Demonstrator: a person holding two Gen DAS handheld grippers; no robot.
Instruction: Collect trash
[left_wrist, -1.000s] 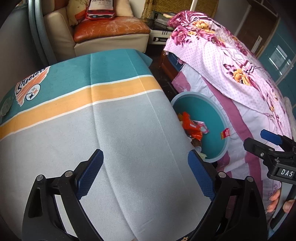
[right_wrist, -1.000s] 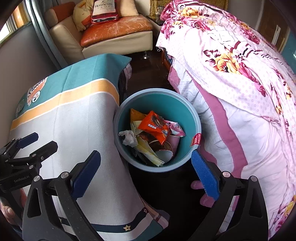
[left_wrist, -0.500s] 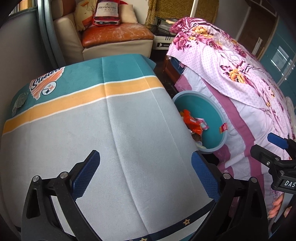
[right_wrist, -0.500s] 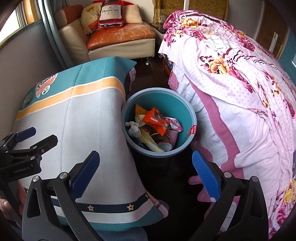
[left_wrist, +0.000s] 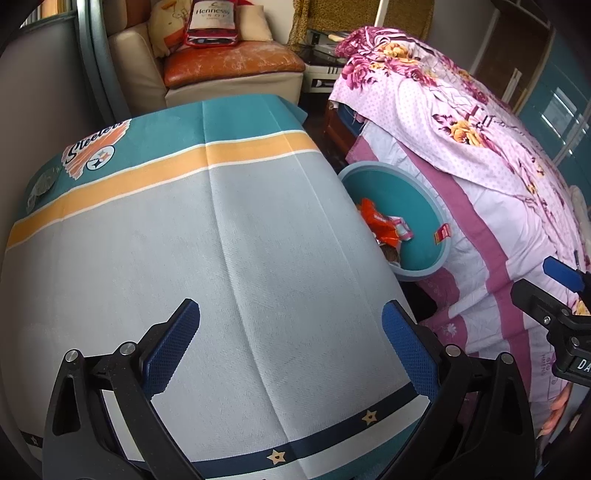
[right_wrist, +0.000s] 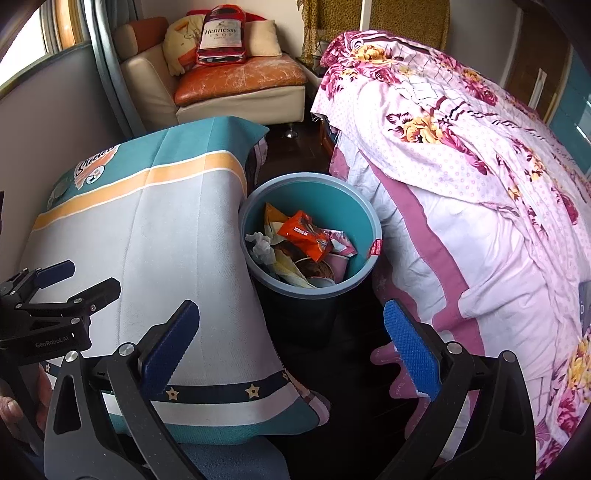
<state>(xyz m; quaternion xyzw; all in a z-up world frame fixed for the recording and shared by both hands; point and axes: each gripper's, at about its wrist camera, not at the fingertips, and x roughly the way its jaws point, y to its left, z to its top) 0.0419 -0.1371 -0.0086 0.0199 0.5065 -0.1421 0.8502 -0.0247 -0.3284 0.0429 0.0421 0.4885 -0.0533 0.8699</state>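
Trash already in bin, both grippers empty

Bed with the pink flowered cotton cover (right_wrist: 461, 155) fills the right side, and the table under the grey, orange and teal cloth (left_wrist: 221, 240) the left. Both views now show more of the room than a second ago; the hands have drawn back. I judge the drop is finished. The round teal plastic bin (right_wrist: 364, 212) holds the orange wrapper (right_wrist: 303, 234), well ahead of the right gripper (right_wrist: 291, 347). The left gripper (left_wrist: 291, 345) hangs over bare cloth. Both jaws are spread wide, with nothing between them.
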